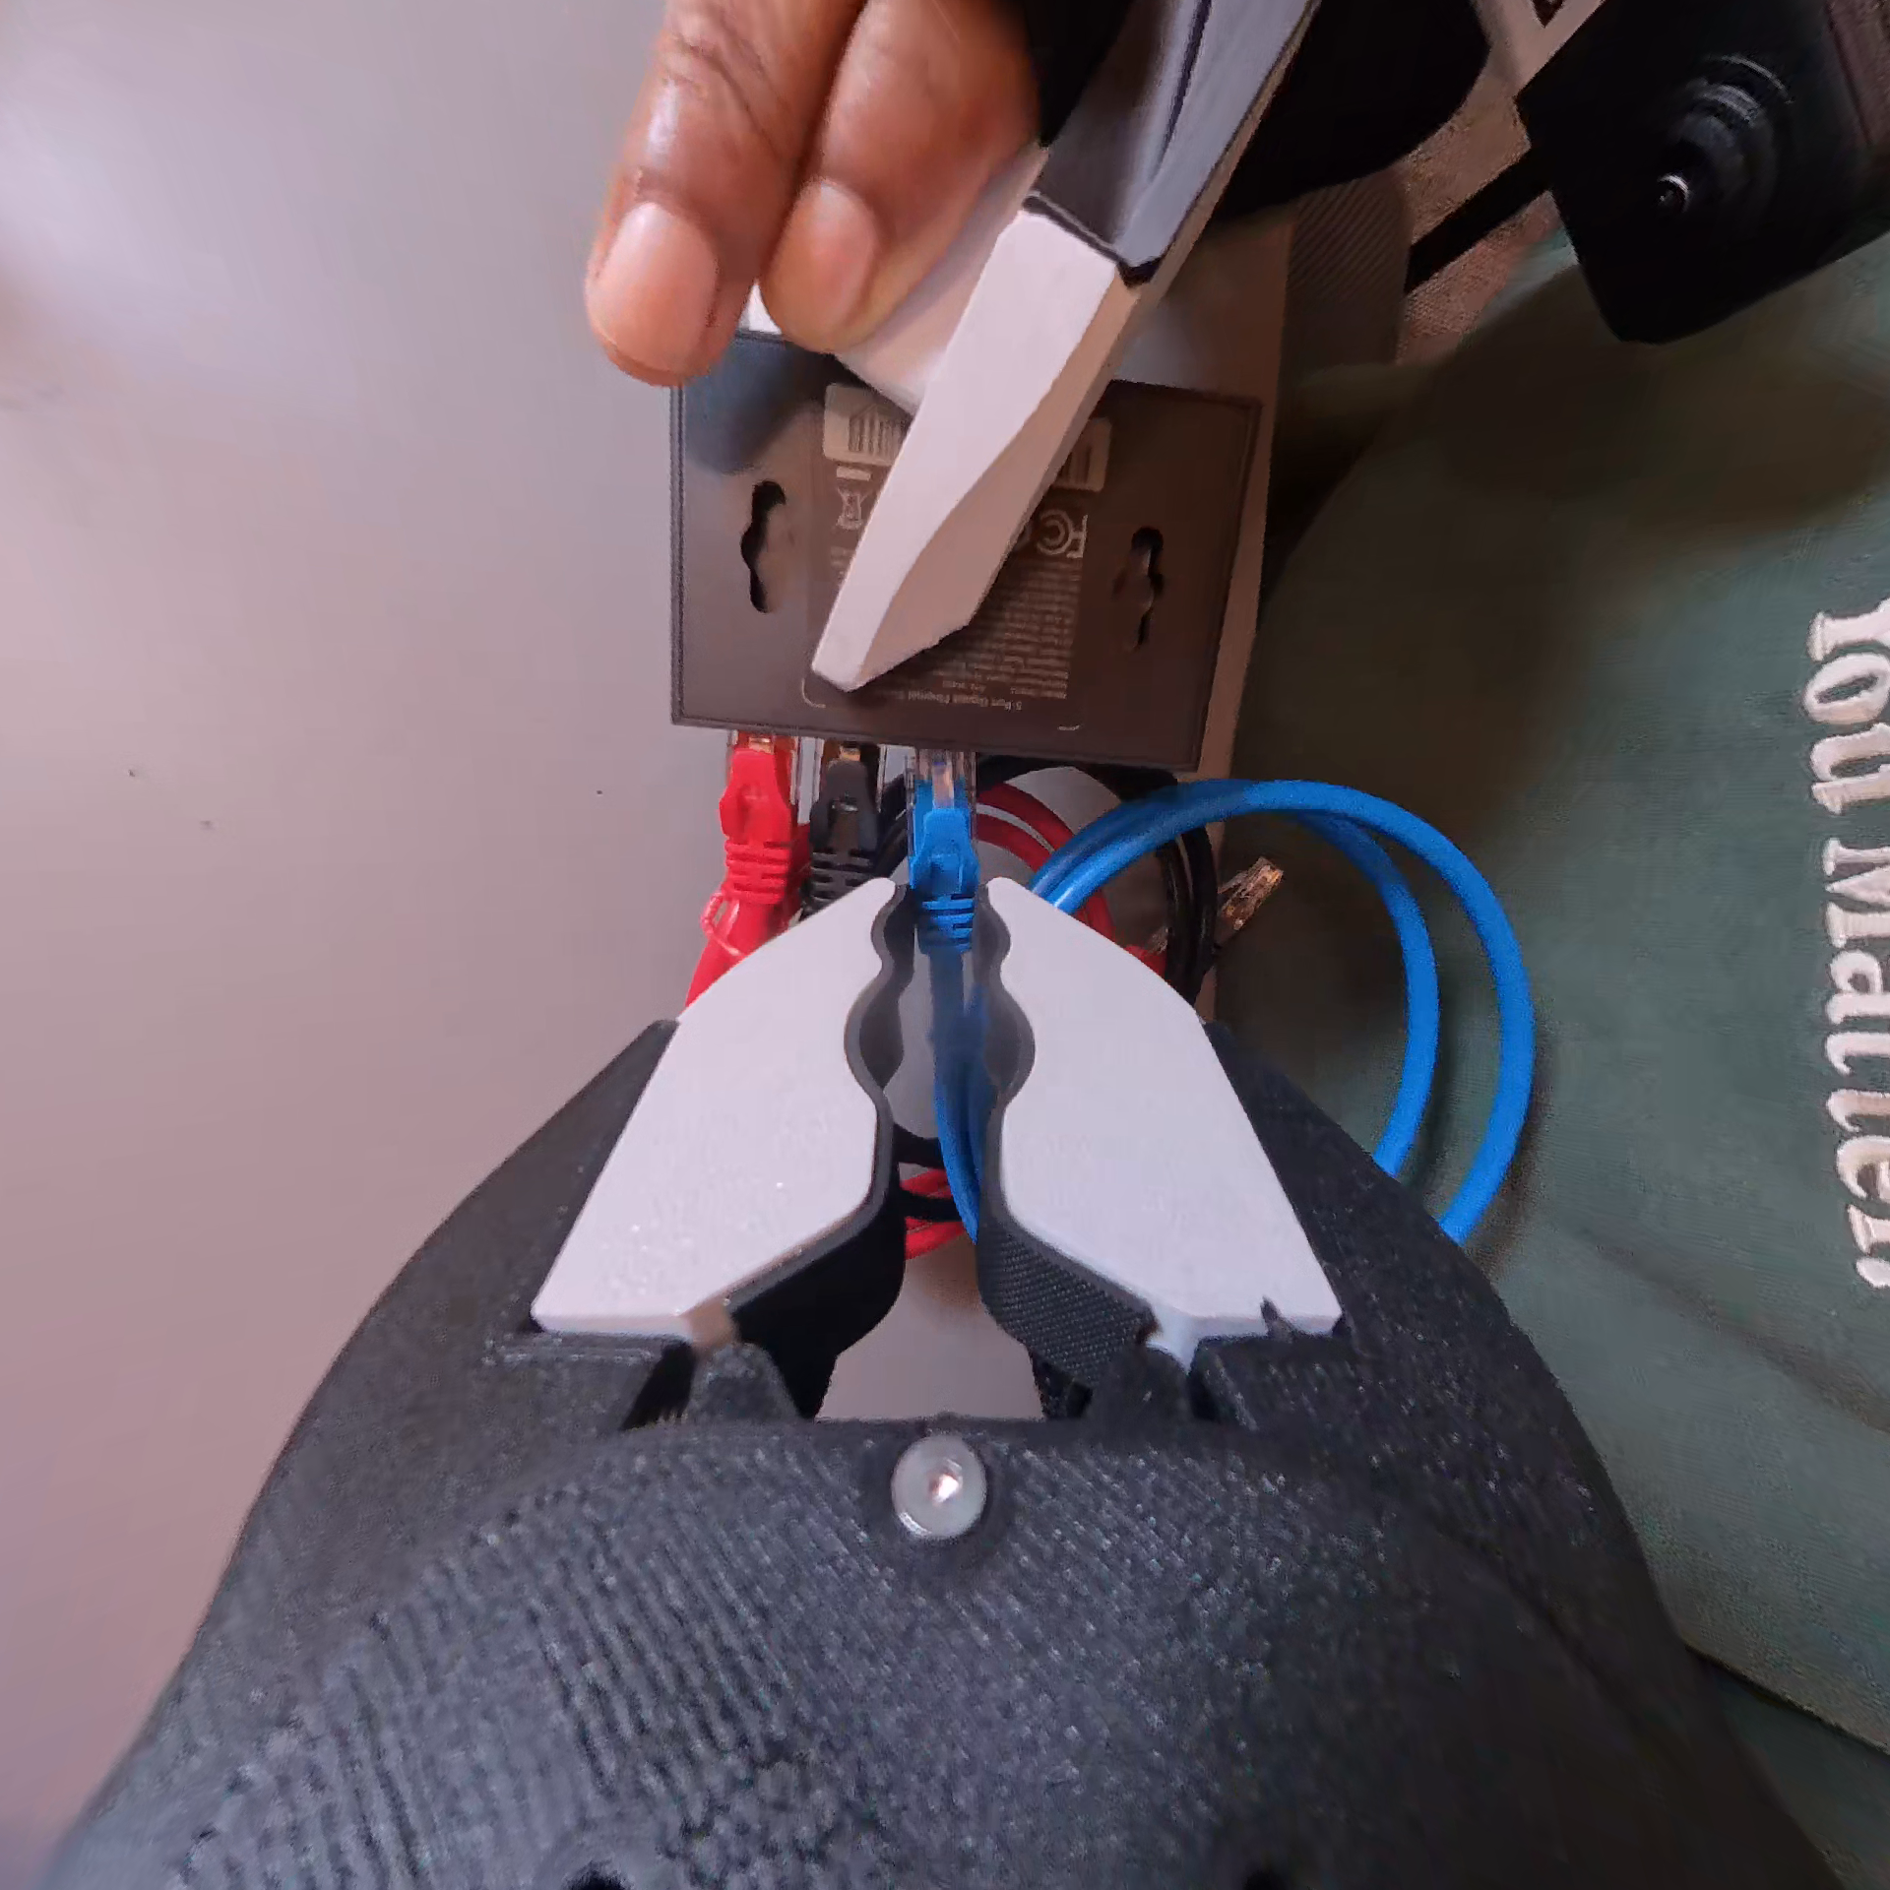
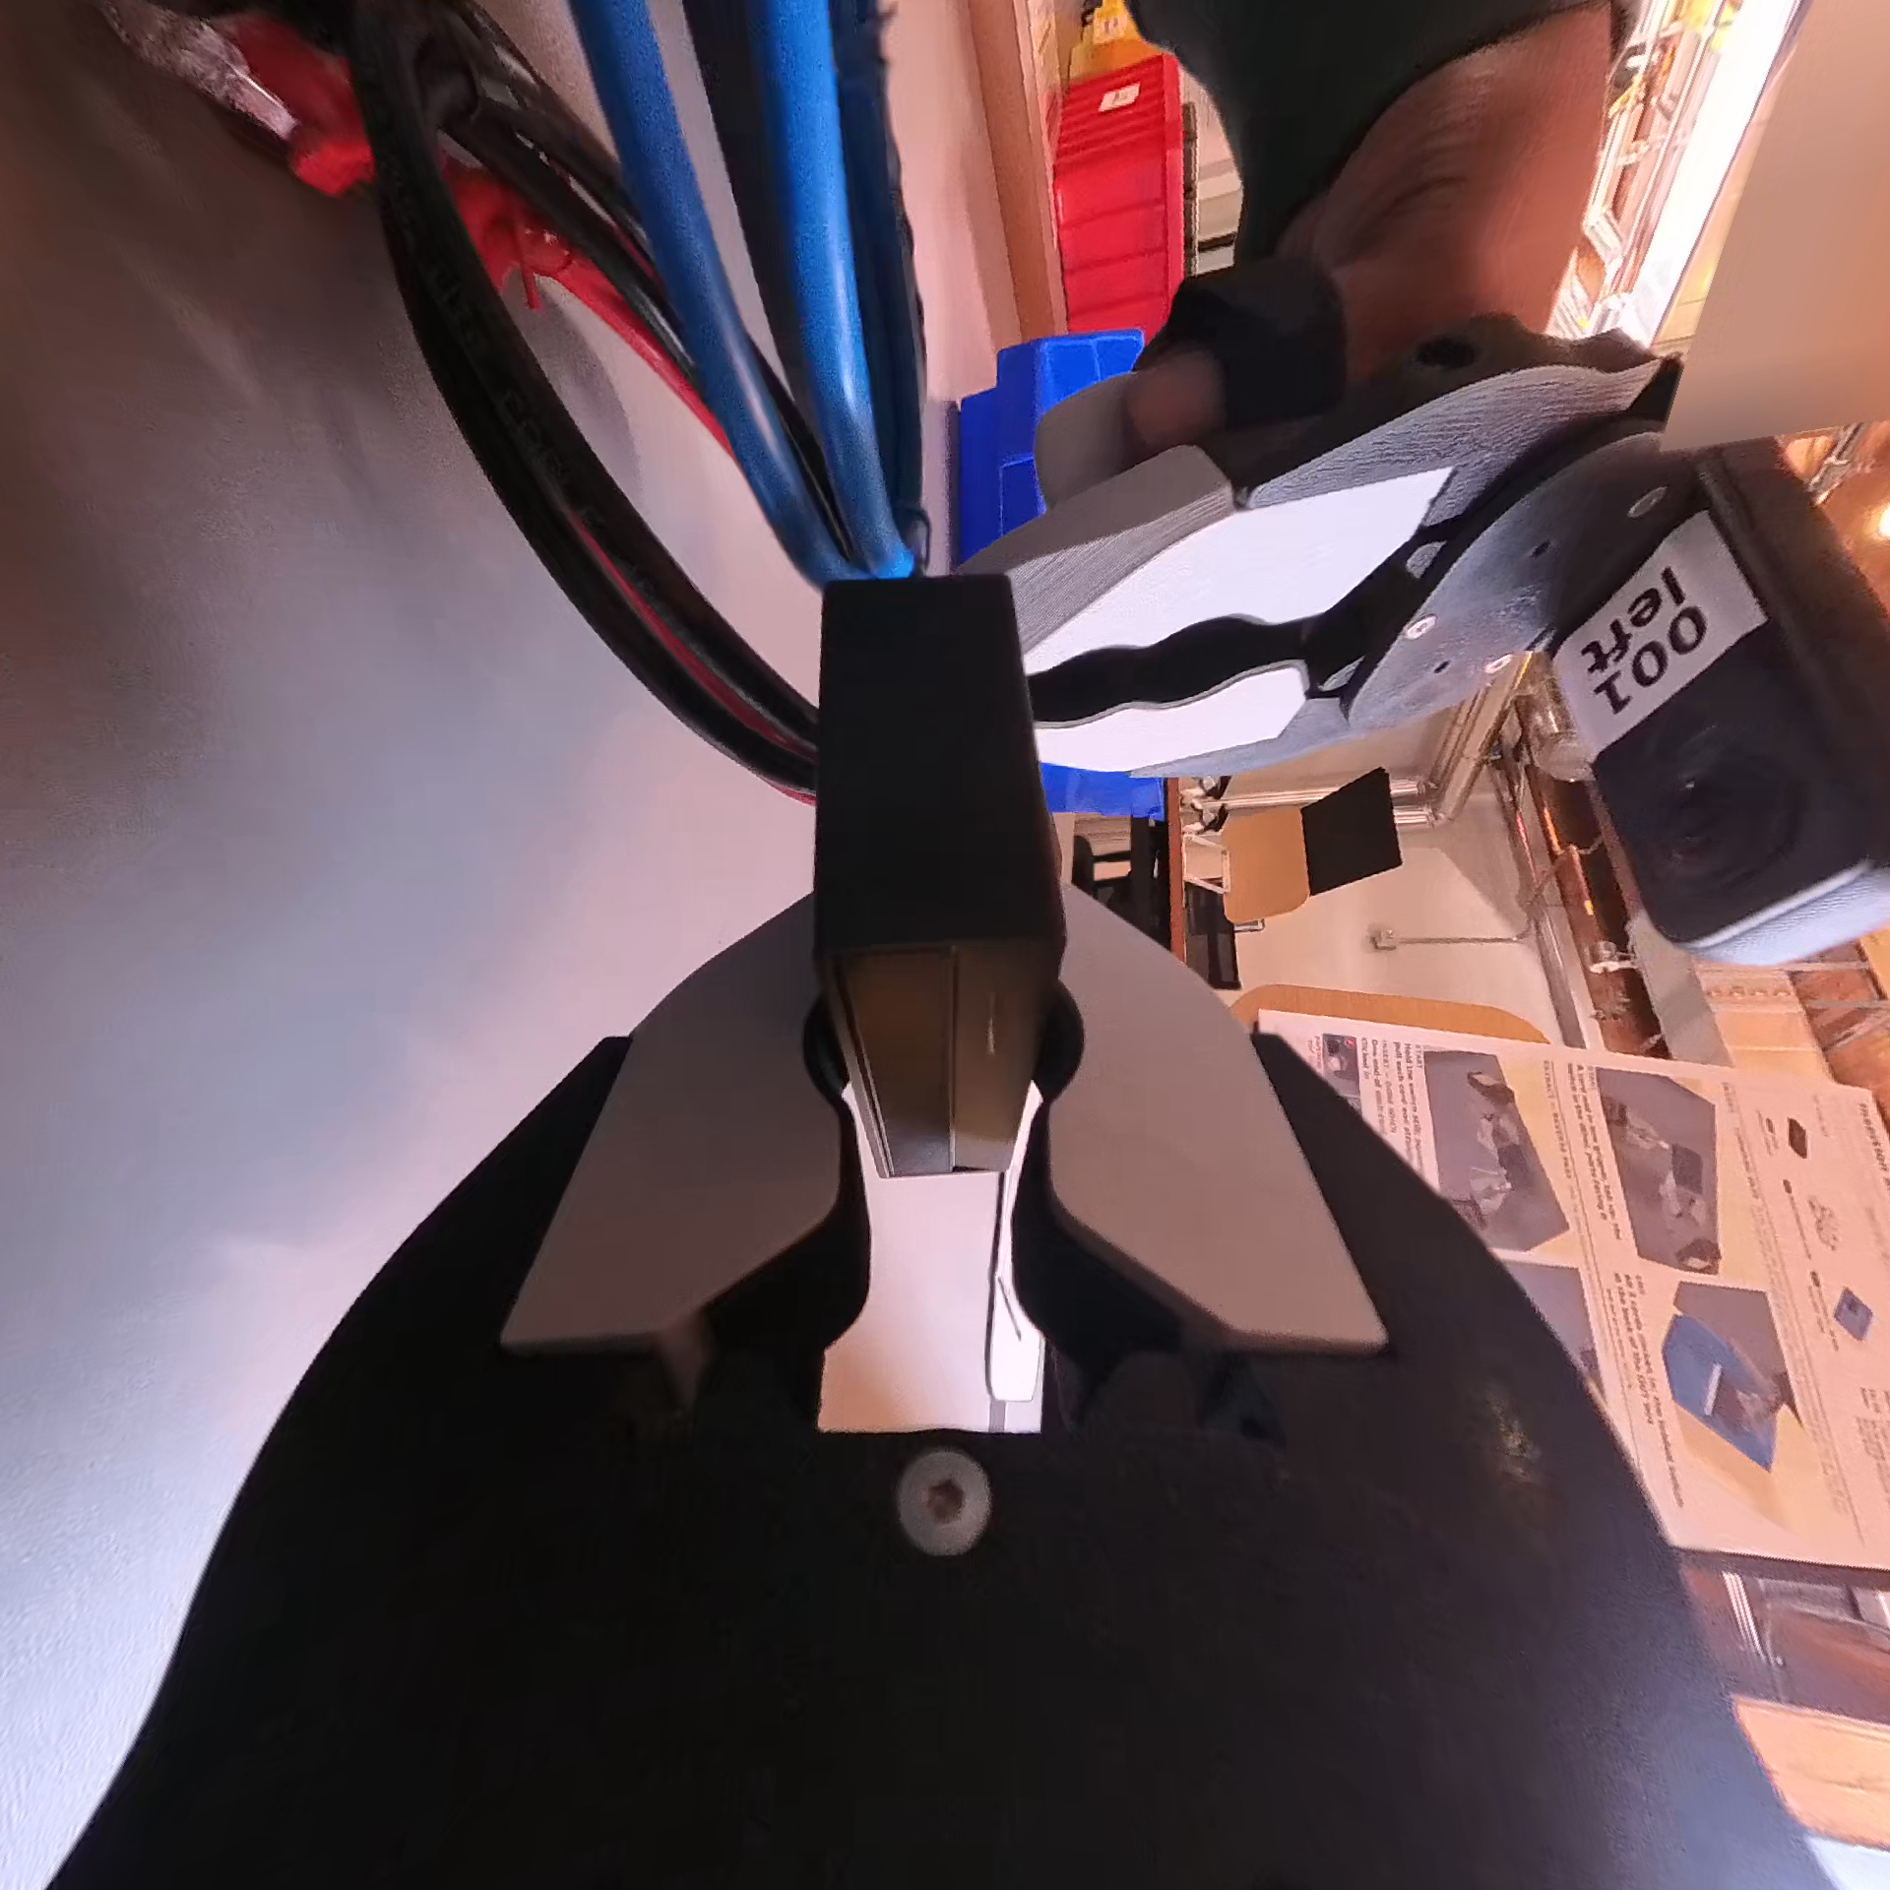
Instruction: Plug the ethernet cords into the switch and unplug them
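The black switch [image 1: 1125, 614] is held off the table with its labelled underside facing the left wrist view. My right gripper [image 2: 939, 951] is shut on the switch [image 2: 920, 736]; one of its white fingers [image 1: 951, 491] lies across the underside. A red plug [image 1: 757, 808], a black plug [image 1: 844, 808] and a blue plug [image 1: 941, 808] sit in the switch's ports. My left gripper [image 1: 943, 905] is shut on the blue ethernet cord just behind its plug. It also shows in the right wrist view [image 2: 1176, 634].
Loops of blue cable [image 1: 1432, 972], with red and black cable, hang behind the switch. A person's green sweatshirt [image 1: 1636, 920] is close on the right. A printed sheet [image 2: 1585, 1278] lies on the table; red [image 2: 1115, 184] and blue [image 2: 1043, 409] bins stand beyond.
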Demonstrator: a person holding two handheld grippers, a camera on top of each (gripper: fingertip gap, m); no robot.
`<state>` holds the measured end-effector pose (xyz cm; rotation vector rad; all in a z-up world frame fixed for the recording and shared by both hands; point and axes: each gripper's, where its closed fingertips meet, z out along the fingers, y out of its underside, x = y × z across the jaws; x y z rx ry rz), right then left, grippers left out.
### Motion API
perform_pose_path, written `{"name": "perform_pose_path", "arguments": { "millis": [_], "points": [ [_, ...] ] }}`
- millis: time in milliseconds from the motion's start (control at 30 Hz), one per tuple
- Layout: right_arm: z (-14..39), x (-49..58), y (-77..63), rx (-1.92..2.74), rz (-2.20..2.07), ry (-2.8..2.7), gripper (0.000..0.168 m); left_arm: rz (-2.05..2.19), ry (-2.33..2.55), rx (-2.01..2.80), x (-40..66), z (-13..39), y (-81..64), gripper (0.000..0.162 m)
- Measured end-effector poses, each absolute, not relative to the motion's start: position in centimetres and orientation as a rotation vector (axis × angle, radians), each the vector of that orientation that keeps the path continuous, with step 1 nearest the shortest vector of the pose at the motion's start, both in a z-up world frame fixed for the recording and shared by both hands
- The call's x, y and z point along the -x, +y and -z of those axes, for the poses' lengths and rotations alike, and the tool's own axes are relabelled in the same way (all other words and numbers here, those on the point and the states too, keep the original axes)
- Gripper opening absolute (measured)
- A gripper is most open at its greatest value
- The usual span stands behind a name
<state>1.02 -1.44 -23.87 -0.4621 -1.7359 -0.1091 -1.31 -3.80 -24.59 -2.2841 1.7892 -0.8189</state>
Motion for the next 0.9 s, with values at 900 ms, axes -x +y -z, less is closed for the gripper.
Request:
{"name": "perform_pose_path", "arguments": {
  "millis": [900],
  "points": [
    [23.9, -1.0, -4.5, 0.369, -0.026, -1.768, 0.03, 0.52, 1.89, 1.742, -0.1, 25.5, -3.2, 0.012]
  ]
}}
